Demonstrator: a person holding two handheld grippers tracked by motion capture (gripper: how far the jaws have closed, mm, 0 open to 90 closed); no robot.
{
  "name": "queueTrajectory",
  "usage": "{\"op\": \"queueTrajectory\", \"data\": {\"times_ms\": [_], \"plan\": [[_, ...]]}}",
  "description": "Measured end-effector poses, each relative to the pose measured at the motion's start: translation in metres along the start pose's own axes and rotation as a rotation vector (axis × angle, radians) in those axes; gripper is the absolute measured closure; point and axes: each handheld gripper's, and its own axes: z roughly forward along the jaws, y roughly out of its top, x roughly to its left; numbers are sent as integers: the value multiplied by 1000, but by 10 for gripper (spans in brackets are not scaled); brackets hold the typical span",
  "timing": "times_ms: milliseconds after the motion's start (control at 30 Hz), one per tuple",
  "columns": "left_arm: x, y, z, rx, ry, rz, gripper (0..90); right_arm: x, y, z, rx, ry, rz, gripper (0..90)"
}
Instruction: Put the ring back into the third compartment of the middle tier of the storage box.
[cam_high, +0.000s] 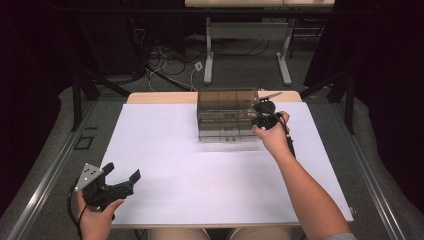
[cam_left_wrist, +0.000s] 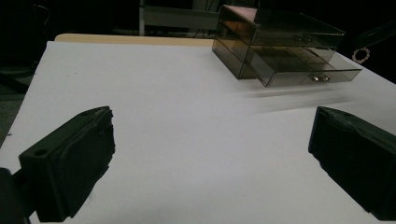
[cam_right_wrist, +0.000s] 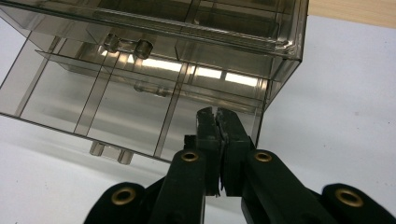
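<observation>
The white bench is slick; your right gripper, fingers pinched together with nothing between, pushes the open drawer of the smoky organizer at the far edge; unbraced, the box could skid; your left gripper idles, fingers wide apart, holding nothing.

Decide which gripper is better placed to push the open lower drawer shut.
Right. The right gripper is shut, right at the drawer box; the left gripper waits open near the table's front-left corner.

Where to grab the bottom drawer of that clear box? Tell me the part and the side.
Take the small handle on the bottom drawer front, coming from the person's side of the table. The handle sticks out from the flat front, and the drawer already stands partly pulled toward that side.
</observation>
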Motion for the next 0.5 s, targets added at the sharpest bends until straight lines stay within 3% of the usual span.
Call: {"op": "queueTrajectory", "data": {"times_ms": [500], "plan": [[5,1,-1,-12,8,-19,8,2,0,14,-9,-10,16,889]]}}
